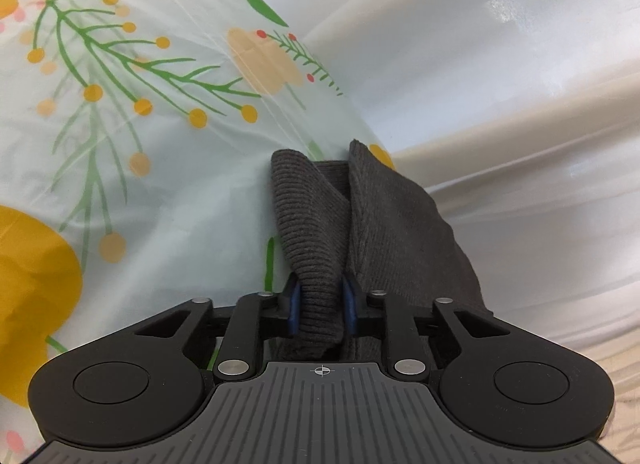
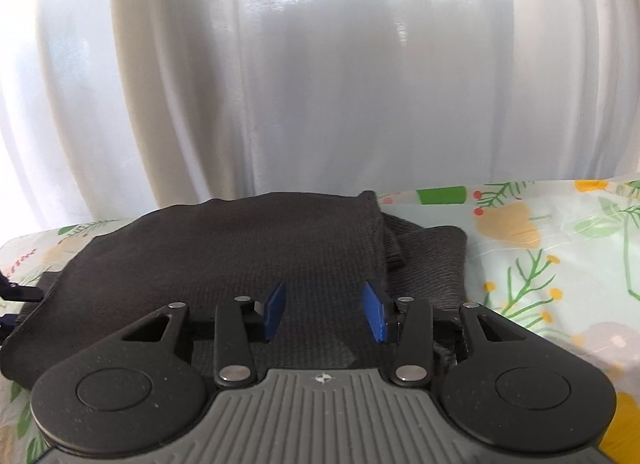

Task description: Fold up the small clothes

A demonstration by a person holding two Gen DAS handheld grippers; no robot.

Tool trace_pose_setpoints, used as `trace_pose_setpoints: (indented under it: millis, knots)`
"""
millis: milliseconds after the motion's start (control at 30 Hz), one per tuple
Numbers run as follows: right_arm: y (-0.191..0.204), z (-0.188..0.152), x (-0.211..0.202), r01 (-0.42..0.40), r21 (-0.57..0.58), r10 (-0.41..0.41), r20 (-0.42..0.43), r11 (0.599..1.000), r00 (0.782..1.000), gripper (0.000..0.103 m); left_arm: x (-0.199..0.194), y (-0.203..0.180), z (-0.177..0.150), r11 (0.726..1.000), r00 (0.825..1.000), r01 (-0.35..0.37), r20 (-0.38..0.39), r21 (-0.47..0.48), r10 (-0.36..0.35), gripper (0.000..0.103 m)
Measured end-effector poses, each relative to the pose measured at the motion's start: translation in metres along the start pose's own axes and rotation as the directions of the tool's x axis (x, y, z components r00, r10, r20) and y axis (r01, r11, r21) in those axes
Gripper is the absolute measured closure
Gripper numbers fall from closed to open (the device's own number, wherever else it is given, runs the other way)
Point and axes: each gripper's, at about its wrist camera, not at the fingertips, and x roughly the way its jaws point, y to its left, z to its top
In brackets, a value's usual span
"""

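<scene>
On the floral tablecloth [image 2: 560, 248] lies a dark grey ribbed garment [image 2: 224, 248], partly folded, close to the table's far edge. Left gripper [image 1: 321, 306] is clamped on a bunched ribbed edge of it, blue pads [image 1: 349, 304] pressing the knit. Right gripper [image 2: 324, 312] hovers over the garment's flat middle, jaws apart, nothing pinched. White curtain [image 2: 320, 64] behind.
</scene>
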Motion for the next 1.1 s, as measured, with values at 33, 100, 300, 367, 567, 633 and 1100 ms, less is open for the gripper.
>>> trace_pose_setpoints:
  millis: [33,100,300,367,567,633,1100]
  knots:
    - [0.006,-0.001,-0.001,-0.022,-0.002,0.022,-0.001,1.000,1.000,0.061,-0.001,0.000,0.001,1.000,1.000,0.006,-0.001,-0.003,-0.006,0.087]
    - [0.016,-0.001,-0.003,-0.052,-0.004,0.052,0.004,0.999,0.999,0.064,-0.004,0.000,0.002,0.999,0.999,0.032,0.001,-0.010,-0.032,0.089]
    - [0.029,-0.005,0.000,-0.061,0.001,0.061,-0.013,0.998,0.998,0.082,-0.020,-0.034,0.000,0.993,0.994,0.104,0.030,0.065,-0.106,0.092]
    - [0.028,-0.005,0.000,-0.060,0.004,0.060,-0.014,0.998,0.998,0.082,-0.024,-0.060,-0.005,0.982,0.990,0.132,0.032,0.132,-0.137,0.092]
    - [0.025,-0.005,-0.004,-0.052,0.017,0.052,-0.011,0.998,0.999,0.084,0.000,-0.138,-0.043,0.922,0.984,0.176,-0.027,0.346,-0.178,0.092]
    - [0.025,-0.005,-0.004,-0.056,0.020,0.056,-0.014,0.998,0.998,0.084,0.021,-0.151,-0.059,0.906,0.988,0.152,-0.058,0.394,-0.141,0.092]
    - [0.010,-0.006,0.004,-0.092,0.081,0.099,-0.079,0.992,0.992,0.083,-0.006,-0.159,-0.100,0.858,0.980,0.196,-0.119,0.474,-0.158,0.061]
